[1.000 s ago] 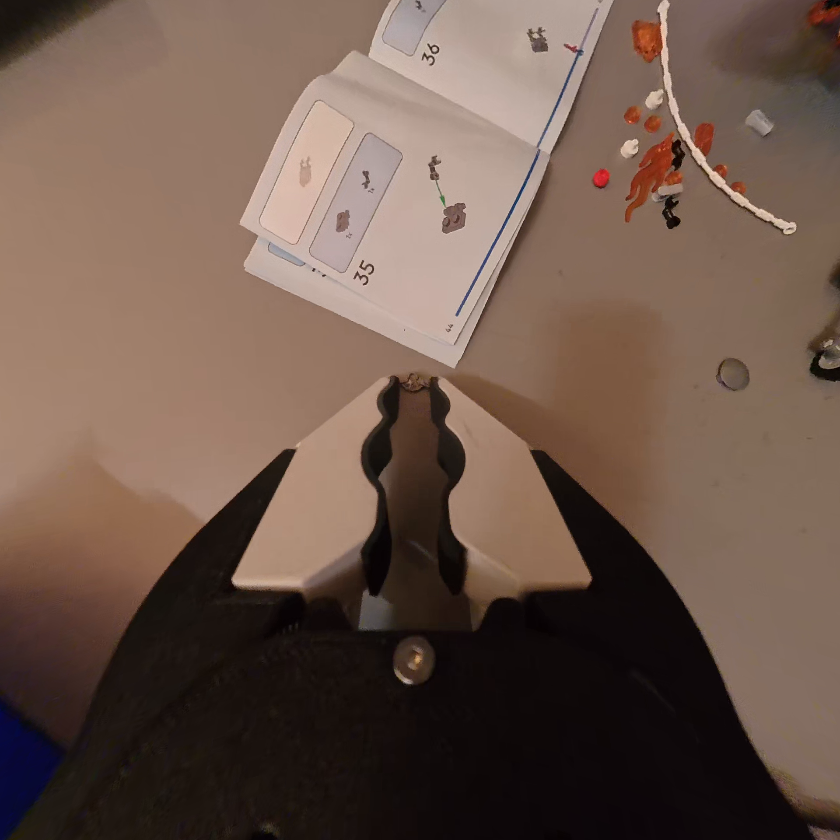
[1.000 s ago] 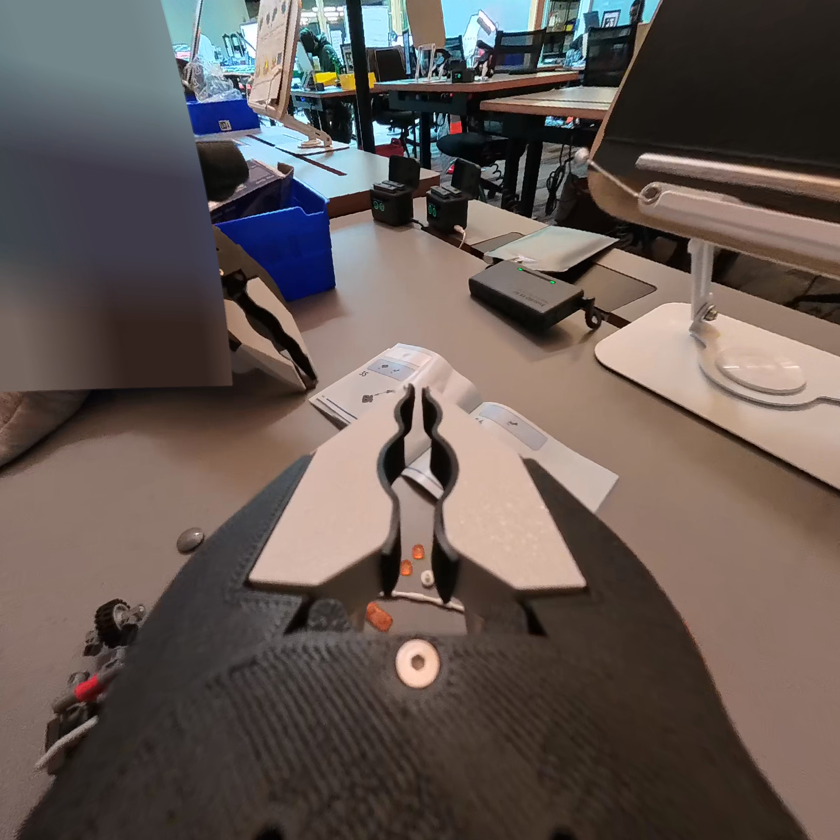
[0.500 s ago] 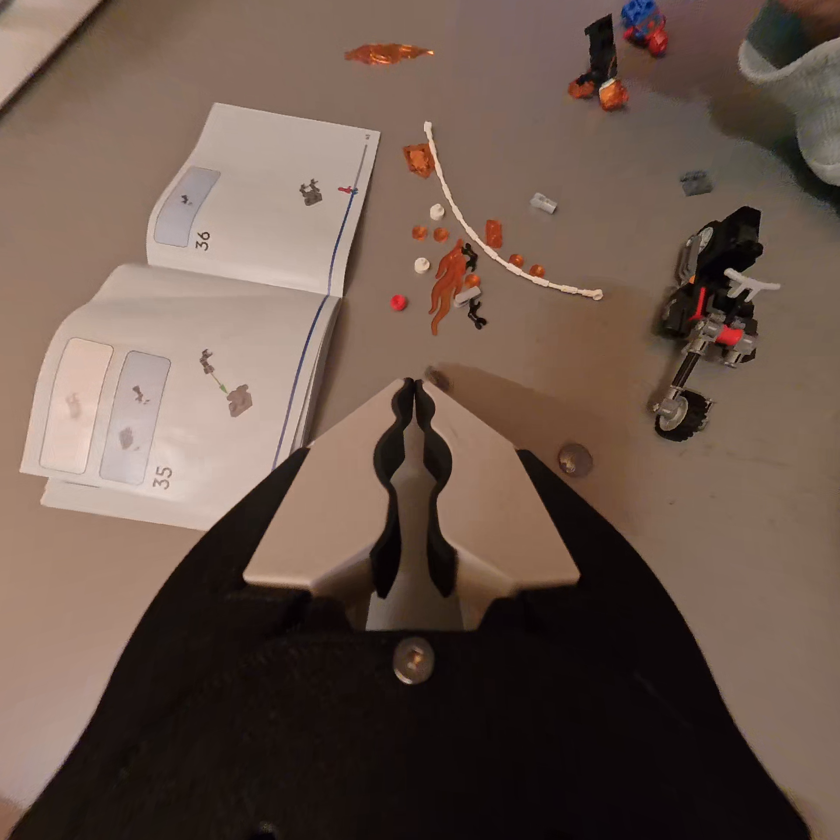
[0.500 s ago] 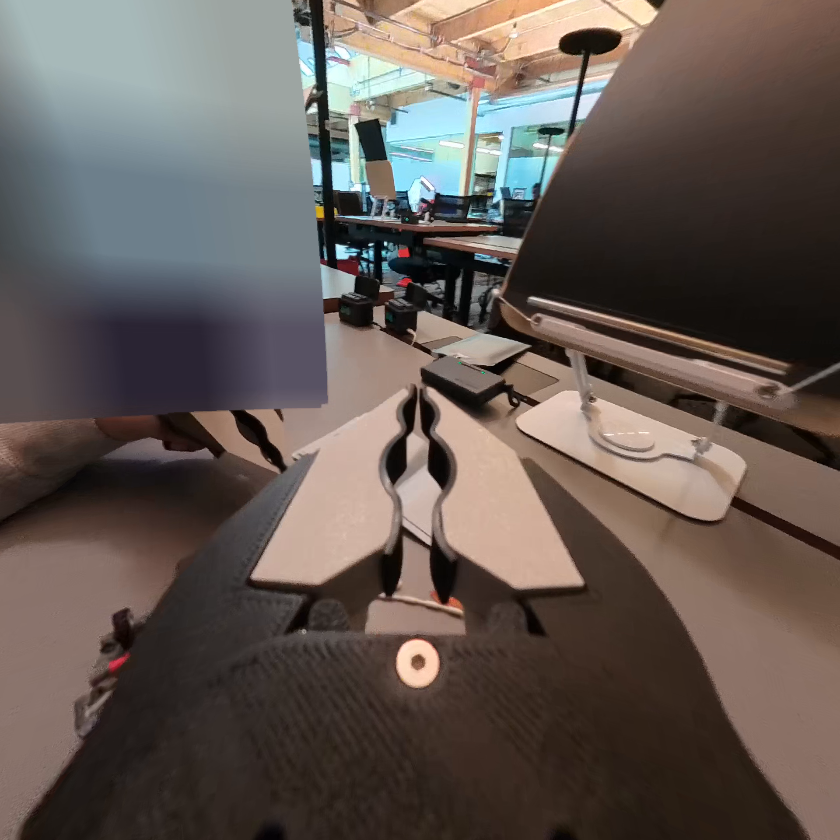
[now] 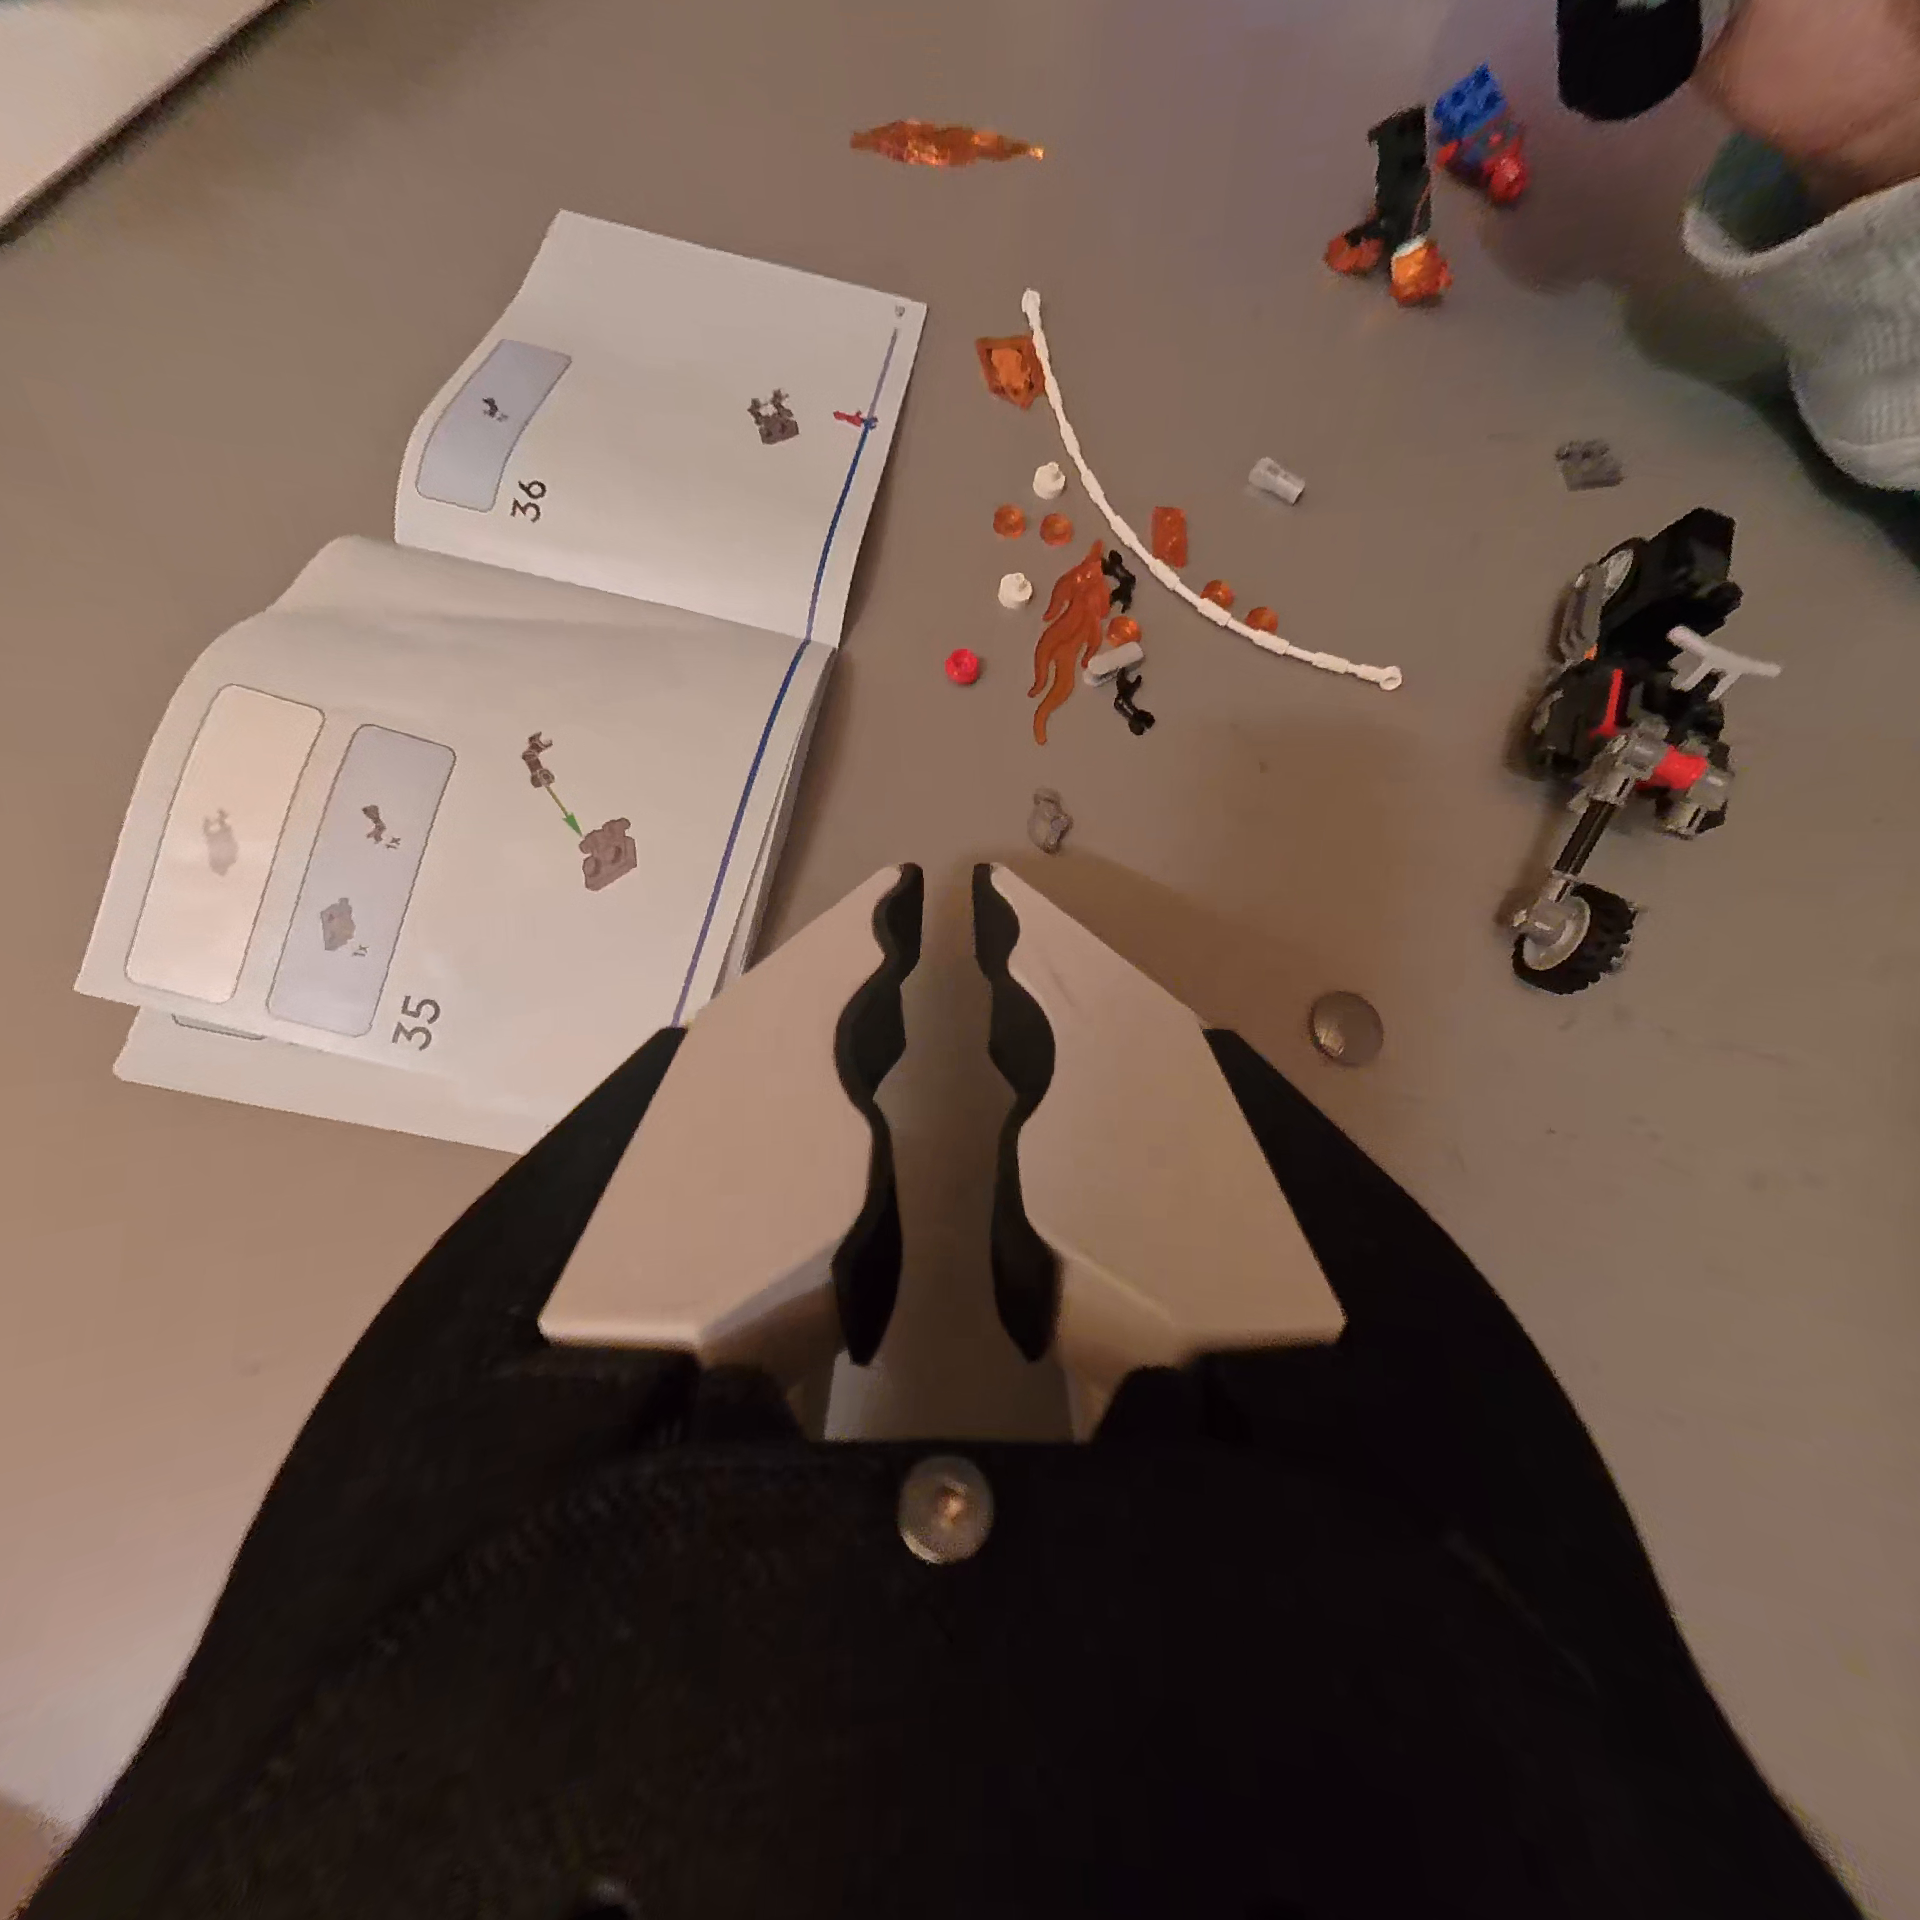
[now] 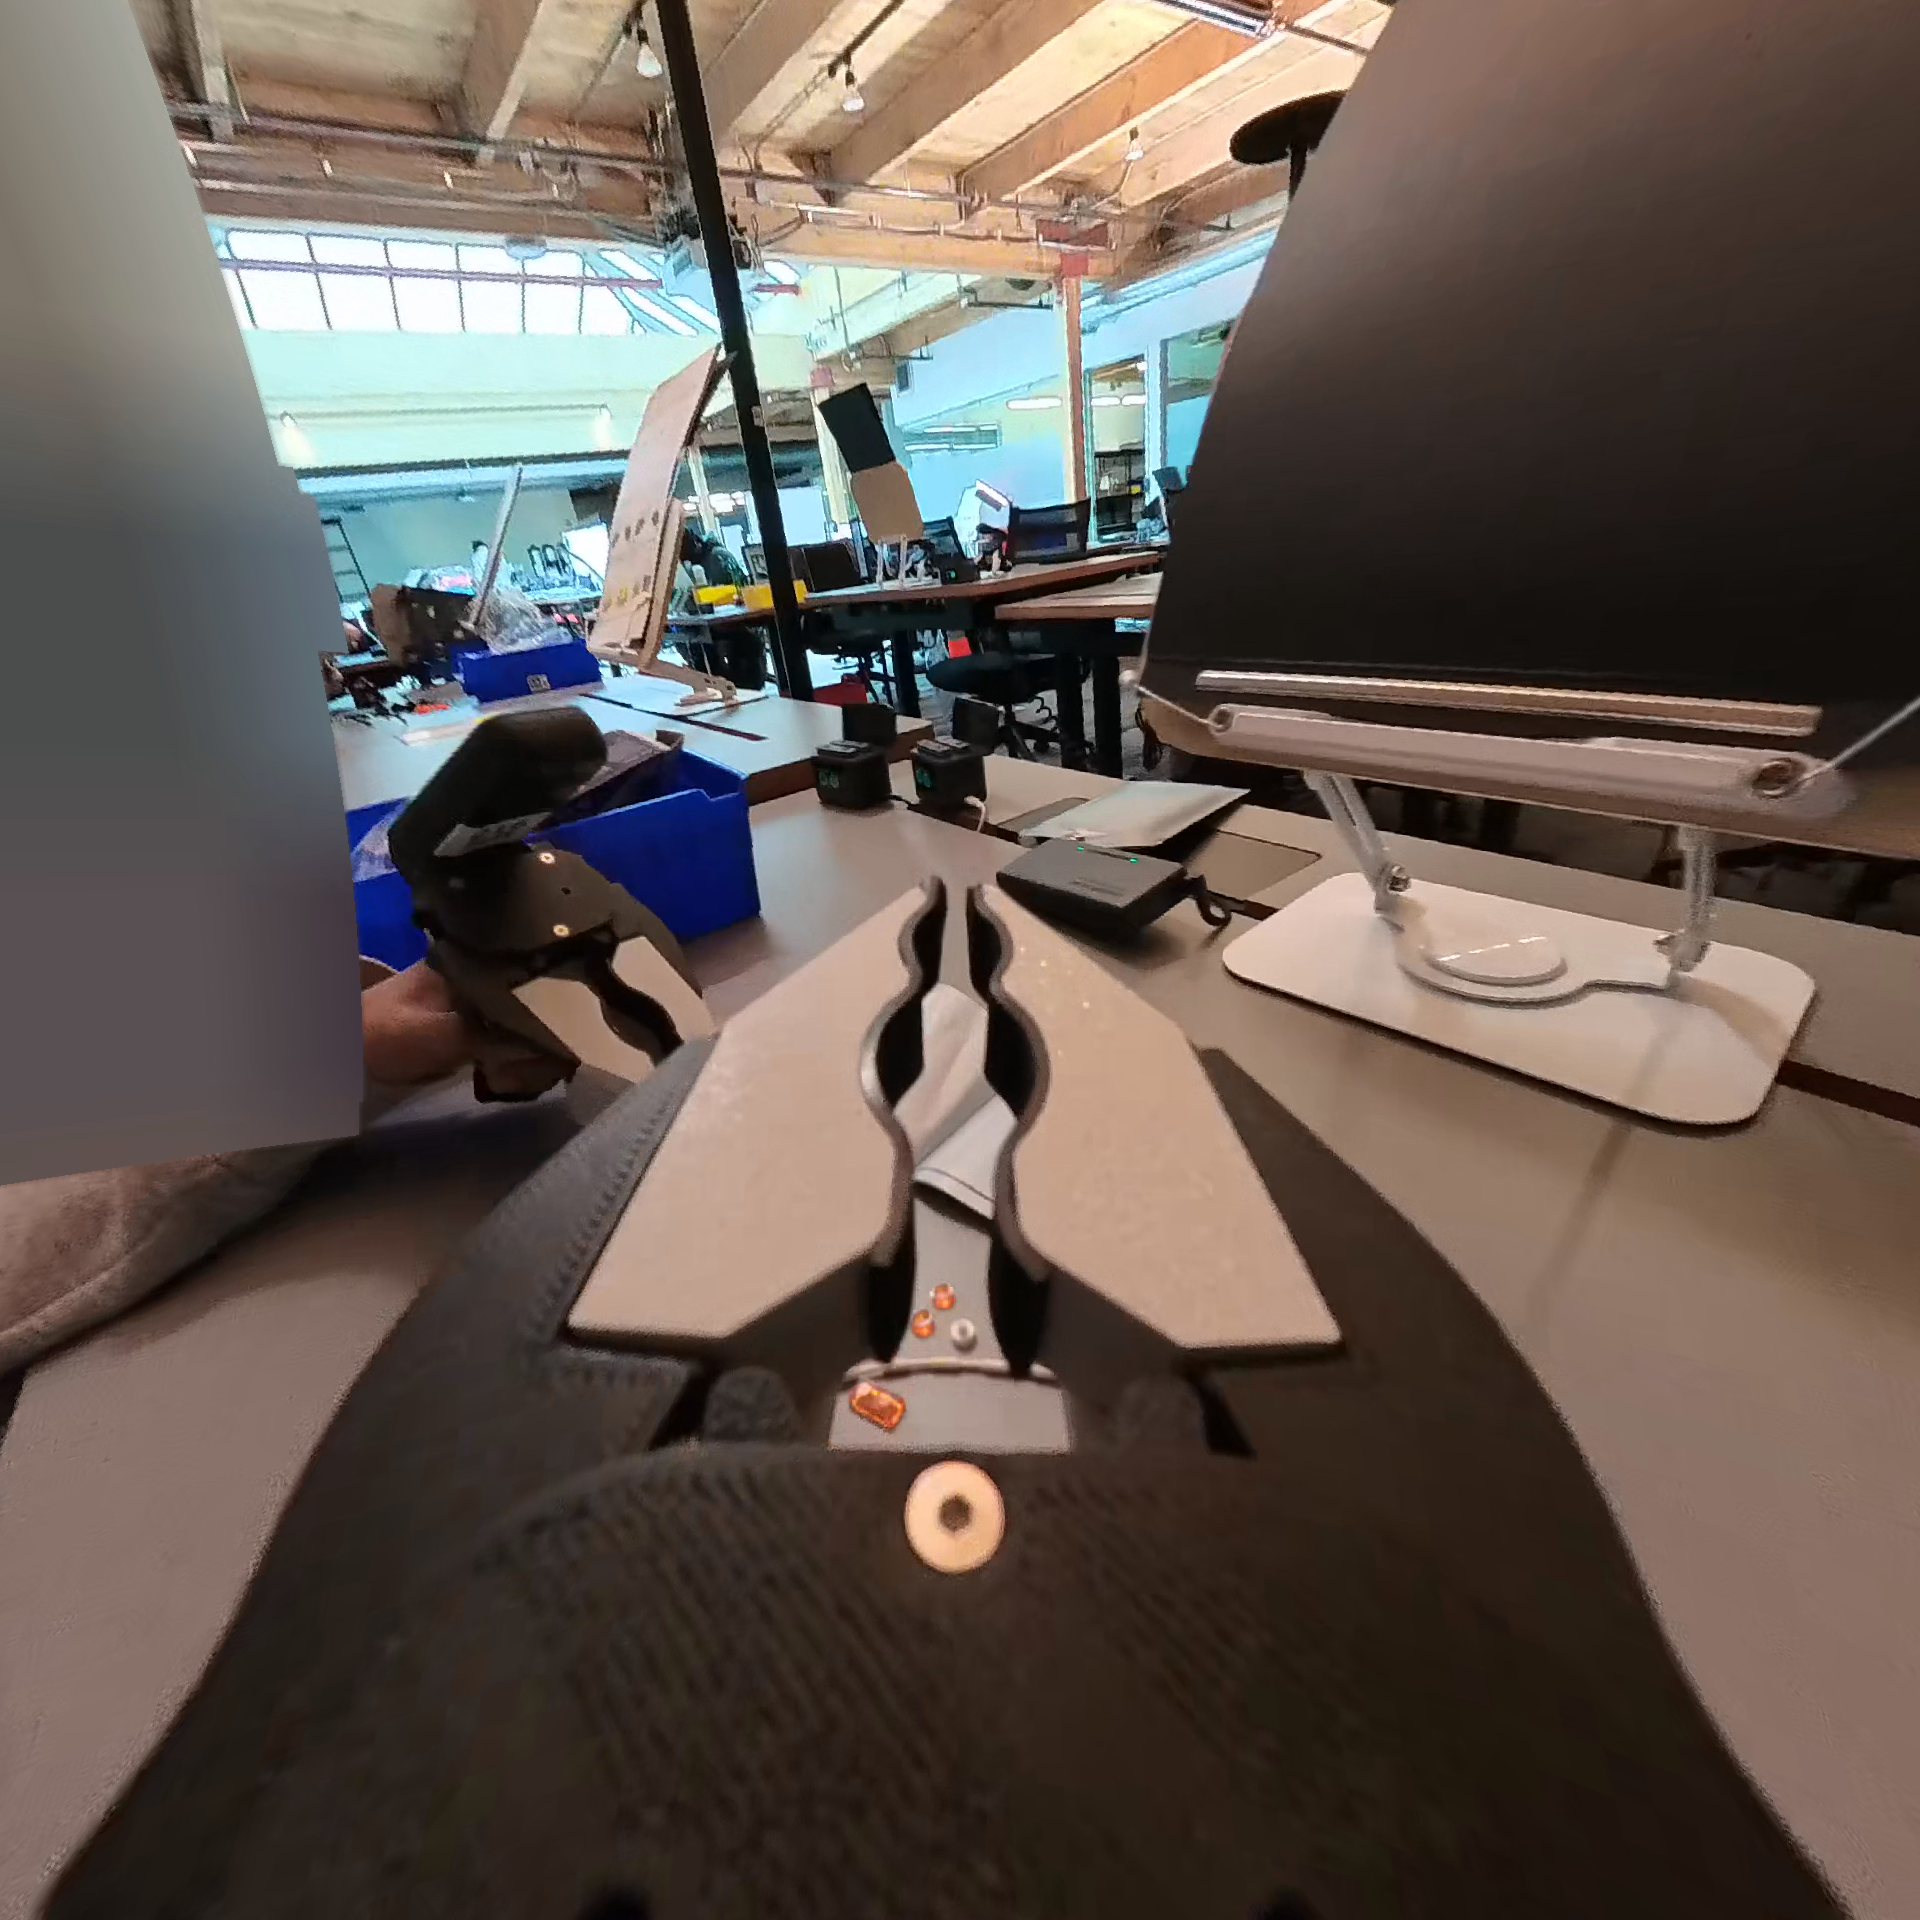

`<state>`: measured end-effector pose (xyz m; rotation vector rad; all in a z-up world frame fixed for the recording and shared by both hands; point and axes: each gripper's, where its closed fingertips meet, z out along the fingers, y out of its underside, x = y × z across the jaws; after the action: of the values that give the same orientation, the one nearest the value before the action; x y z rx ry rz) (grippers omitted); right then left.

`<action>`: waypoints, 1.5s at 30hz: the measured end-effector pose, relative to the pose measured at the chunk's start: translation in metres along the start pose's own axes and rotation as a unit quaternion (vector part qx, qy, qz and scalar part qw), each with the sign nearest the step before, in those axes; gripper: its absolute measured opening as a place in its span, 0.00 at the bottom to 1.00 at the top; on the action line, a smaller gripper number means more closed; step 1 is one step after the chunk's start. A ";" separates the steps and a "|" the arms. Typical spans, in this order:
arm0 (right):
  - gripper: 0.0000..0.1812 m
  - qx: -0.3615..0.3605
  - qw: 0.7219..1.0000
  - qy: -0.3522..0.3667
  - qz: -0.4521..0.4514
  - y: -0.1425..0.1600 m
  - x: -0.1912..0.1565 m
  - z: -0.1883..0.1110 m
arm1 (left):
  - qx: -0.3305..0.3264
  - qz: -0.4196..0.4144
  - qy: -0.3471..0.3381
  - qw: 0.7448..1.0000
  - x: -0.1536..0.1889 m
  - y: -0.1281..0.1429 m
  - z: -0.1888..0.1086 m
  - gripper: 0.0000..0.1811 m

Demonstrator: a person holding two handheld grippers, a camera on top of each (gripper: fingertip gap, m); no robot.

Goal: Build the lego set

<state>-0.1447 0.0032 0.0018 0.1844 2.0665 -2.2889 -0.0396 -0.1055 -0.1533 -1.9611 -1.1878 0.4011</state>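
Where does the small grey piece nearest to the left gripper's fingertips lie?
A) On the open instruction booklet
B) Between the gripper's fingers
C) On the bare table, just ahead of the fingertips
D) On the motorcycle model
C: in the left wrist view the small grey piece lies on the bare table just ahead of the open, empty left gripper, to the right of the instruction booklet and apart from the motorcycle model.
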 end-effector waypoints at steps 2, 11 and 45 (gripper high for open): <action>0.01 -0.006 1.000 -0.001 -0.005 0.003 -0.002 0.002 | -0.009 0.007 0.000 1.000 0.002 0.002 0.003 0.06; 0.01 -0.011 1.000 -0.005 0.015 0.007 0.000 0.004 | -0.020 0.005 0.000 1.000 0.004 0.006 0.007 0.14; 0.09 -0.005 0.992 -0.051 0.113 0.031 -0.018 -0.021 | -0.030 -0.030 0.030 0.999 0.012 0.014 0.012 0.18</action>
<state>-0.1222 0.0205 -0.0289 0.2796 1.8997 -2.1088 -0.0327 -0.0929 -0.1702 -1.9695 -1.2294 0.2775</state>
